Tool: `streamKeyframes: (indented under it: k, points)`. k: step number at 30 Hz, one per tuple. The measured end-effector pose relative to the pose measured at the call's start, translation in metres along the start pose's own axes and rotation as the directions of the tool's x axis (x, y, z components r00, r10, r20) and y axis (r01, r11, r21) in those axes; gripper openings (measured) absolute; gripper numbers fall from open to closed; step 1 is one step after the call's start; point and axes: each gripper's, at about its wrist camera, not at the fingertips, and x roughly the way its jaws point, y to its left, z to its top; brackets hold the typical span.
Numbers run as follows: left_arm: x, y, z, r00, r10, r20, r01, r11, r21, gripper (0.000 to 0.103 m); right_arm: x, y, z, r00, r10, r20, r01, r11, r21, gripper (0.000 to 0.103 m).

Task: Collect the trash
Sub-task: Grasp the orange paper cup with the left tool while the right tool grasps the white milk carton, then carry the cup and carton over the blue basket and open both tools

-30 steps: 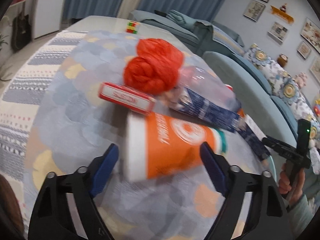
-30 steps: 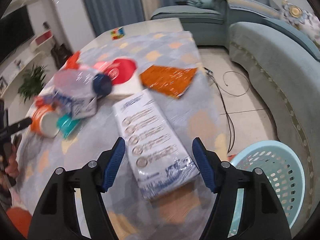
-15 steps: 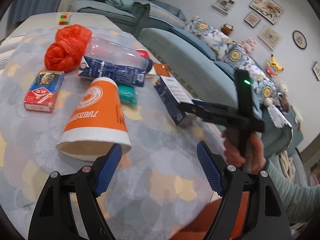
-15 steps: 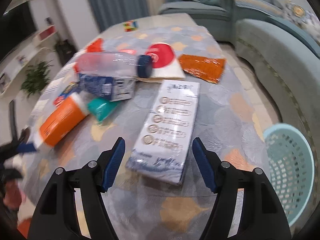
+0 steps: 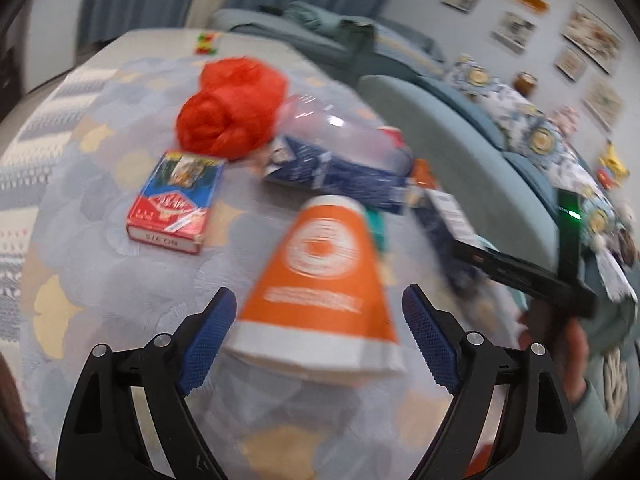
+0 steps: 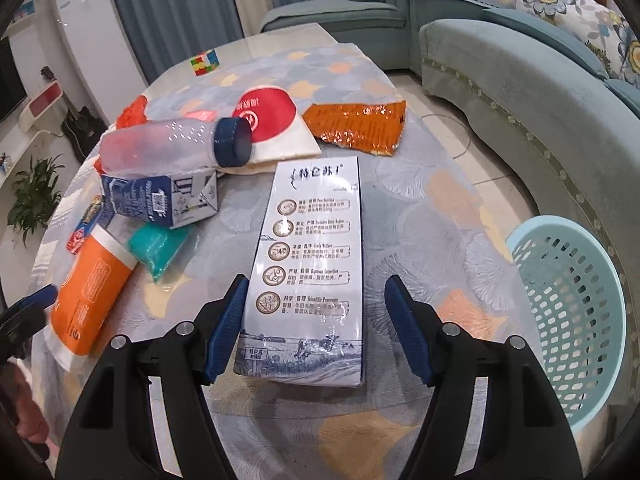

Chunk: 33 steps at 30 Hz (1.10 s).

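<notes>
Your left gripper (image 5: 316,336) stood apart, straddling toppled orange paper cup (image 5: 320,280); right gripper (image 6: 314,326) apart, straddling flat white milk carton (image 6: 310,268); light-blue perforated plastic basket (image 6: 572,316) beside table edge.

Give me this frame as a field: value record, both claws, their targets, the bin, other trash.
left claw: open, straddling the wide end of the orange paper cup, which lies on its side
right claw: open, straddling the near end of the white carton, which lies flat
contact: cannot tell on either
bin: light blue basket, beside the table, right of the right claw
other trash: clear bottle on blue milk carton; orange wrapper; teal packet; red bag; card box
</notes>
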Motion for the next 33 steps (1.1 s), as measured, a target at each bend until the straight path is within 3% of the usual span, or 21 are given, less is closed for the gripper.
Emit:
streamKeyframes:
  k: [4, 8, 11, 12, 16, 18, 19, 25, 28, 33]
  points:
    - [0.020, 0.010, -0.001, 0.997, -0.053, -0.047, 0.050, 0.997, -0.064, 0.082, 0.005, 0.003, -0.002, 1.000, -0.018, -0.003, 0.018, 1.000, -0.016, 0.066]
    - [0.031, -0.010, -0.002, 0.999, -0.015, -0.052, 0.015, 1.000, -0.009, 0.076, 0.008, 0.003, -0.003, 1.000, -0.018, -0.006, 0.018, 1.000, 0.000, 0.066]
    - [0.036, -0.024, -0.002, 0.999, 0.004, -0.053, -0.004, 1.000, 0.014, 0.067, 0.009, 0.001, -0.003, 1.000, -0.014, -0.018, 0.014, 1.000, 0.019, 0.066]
    - [0.035, -0.028, -0.003, 0.999, 0.006, -0.053, -0.005, 1.000, 0.021, 0.058, 0.009, 0.001, -0.003, 1.000, -0.015, -0.018, 0.016, 1.000, 0.021, 0.066]
    - [0.031, -0.043, -0.005, 0.998, 0.057, -0.020, -0.055, 0.996, 0.070, 0.055, 0.007, -0.001, -0.002, 0.999, -0.036, -0.013, 0.036, 0.999, 0.026, 0.066]
    - [0.026, -0.050, -0.004, 0.998, 0.066, 0.001, -0.065, 0.994, 0.091, 0.055, 0.006, -0.001, -0.002, 0.999, -0.052, -0.012, 0.052, 0.998, 0.017, 0.052]
    - [0.023, -0.055, -0.003, 0.998, 0.068, 0.012, -0.069, 0.993, 0.100, 0.055, 0.004, 0.000, -0.002, 0.998, -0.065, -0.011, 0.065, 0.998, 0.009, 0.052]
    - [0.002, -0.101, 0.020, 0.997, 0.002, 0.081, -0.014, 0.989, 0.150, 0.055, -0.040, -0.025, -0.001, 0.991, -0.077, 0.107, 0.072, 0.996, 0.048, 0.050]
    - [0.003, -0.135, 0.035, 0.994, -0.057, 0.089, 0.040, 0.981, 0.188, 0.055, -0.077, -0.055, 0.002, 0.976, -0.113, 0.184, 0.095, 0.990, 0.100, 0.050]
    - [0.017, -0.220, 0.048, 0.989, -0.121, 0.081, 0.091, 0.946, 0.310, 0.055, -0.116, -0.117, -0.005, 0.951, -0.206, 0.230, 0.157, 0.964, 0.214, 0.050]
